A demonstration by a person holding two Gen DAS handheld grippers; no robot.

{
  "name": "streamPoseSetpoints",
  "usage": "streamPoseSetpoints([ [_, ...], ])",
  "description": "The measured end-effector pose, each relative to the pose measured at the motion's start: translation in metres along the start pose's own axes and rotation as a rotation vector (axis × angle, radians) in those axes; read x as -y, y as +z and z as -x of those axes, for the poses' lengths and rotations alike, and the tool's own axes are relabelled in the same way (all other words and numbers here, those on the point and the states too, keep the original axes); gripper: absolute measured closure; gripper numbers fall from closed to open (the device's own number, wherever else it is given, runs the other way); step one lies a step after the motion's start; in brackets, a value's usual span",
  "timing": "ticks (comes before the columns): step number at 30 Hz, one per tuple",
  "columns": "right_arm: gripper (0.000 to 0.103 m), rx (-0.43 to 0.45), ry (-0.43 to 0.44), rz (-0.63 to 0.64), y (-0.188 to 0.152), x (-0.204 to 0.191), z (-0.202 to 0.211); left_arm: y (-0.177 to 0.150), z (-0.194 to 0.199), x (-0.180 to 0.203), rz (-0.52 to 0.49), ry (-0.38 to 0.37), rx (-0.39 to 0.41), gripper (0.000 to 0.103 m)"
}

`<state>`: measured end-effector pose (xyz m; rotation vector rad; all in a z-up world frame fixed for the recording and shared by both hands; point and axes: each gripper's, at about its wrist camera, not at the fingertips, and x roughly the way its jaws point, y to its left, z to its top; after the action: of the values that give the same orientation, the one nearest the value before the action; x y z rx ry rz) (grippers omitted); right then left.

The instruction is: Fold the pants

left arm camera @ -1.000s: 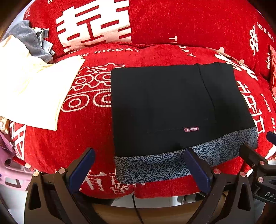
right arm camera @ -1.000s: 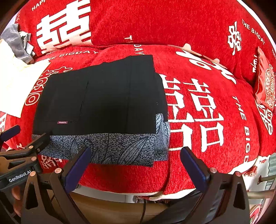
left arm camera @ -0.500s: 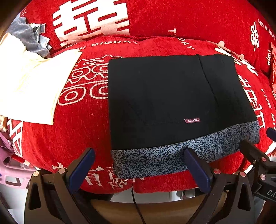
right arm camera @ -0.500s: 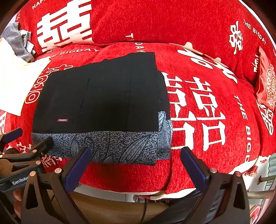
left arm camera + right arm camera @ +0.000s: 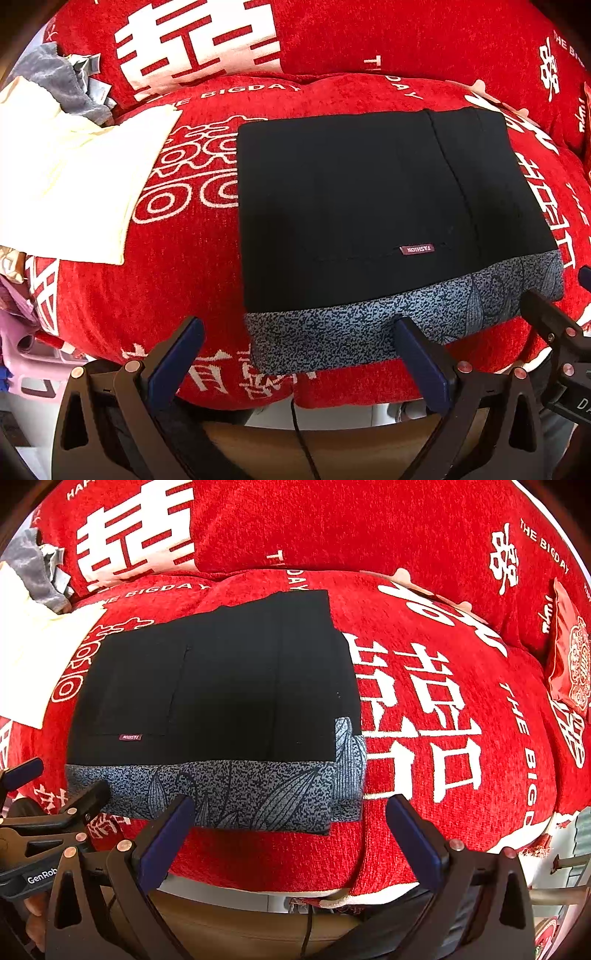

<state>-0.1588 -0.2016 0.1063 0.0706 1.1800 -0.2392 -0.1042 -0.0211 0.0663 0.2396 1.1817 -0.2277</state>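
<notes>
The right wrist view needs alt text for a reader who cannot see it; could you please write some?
Black pants, folded into a neat rectangle with a grey leaf-patterned waistband nearest the camera, lie on a red cushion with white lettering. The right gripper hovers at the cushion's front edge, jaws open and empty, with the left gripper beside it.

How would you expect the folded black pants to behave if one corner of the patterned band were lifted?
The folded black pants are probably floppy: they follow the curve of the red cushion. Lifted at one corner of the patterned band, the stacked layers would likely sag and unfold. They look light.
</notes>
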Motion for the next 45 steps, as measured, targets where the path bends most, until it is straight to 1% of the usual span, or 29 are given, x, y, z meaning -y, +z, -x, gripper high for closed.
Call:
streamPoseSetpoints([
  [7, 0.0, 0.002, -0.007, 0.002, -0.0008, -0.0026, 0.001, -0.0011, 0.0015, -0.0032, 0.017, -0.018, -0.019, 0.0],
  [10, 0.0, 0.004, -0.01, 0.004, -0.0003, -0.0033, 0.0016, -0.0014, 0.0029, -0.0031, 0.019, -0.026, -0.012, 0.0],
  [15, 0.0, 0.004, -0.013, 0.004, 0.0002, -0.0049, 0.0021, -0.001, 0.0059, -0.002, 0.01, -0.007, 0.002, 0.0],
  [27, 0.0, 0.009, -0.01, 0.004, 0.0006, -0.0028, 0.0034, -0.0006, 0.003, -0.0014, 0.001, 0.002, -0.012, 0.0],
  [45, 0.0, 0.005, -0.005, 0.009, -0.0003, -0.006, 0.0026, -0.0021, 0.0005, -0.0001, -0.002, -0.019, -0.027, 0.0],
])
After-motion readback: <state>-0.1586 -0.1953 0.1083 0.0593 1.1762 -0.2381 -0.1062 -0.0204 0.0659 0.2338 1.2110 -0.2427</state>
